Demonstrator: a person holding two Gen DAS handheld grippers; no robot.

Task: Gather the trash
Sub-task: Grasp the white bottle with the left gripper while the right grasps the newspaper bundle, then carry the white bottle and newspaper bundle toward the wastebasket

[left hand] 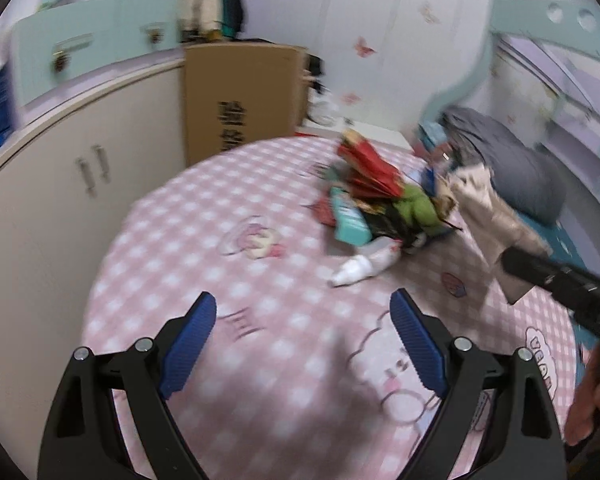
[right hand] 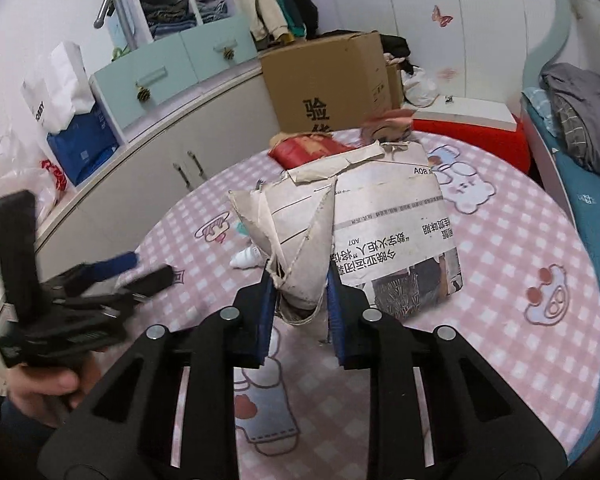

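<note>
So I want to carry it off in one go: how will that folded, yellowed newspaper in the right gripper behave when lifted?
Probably floppy: the folded, yellowed newspaper is pinched only at a torn corner by the right gripper, so the rest should sag. Likely light, being thin sheets. It may tear further, since its edges already look ragged.

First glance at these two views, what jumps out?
The right gripper is shut on a folded newspaper, held up over the pink checked bedspread. Beyond the open left gripper, a trash pile lies mid-bed, with a white wrapper at its near edge.
</note>
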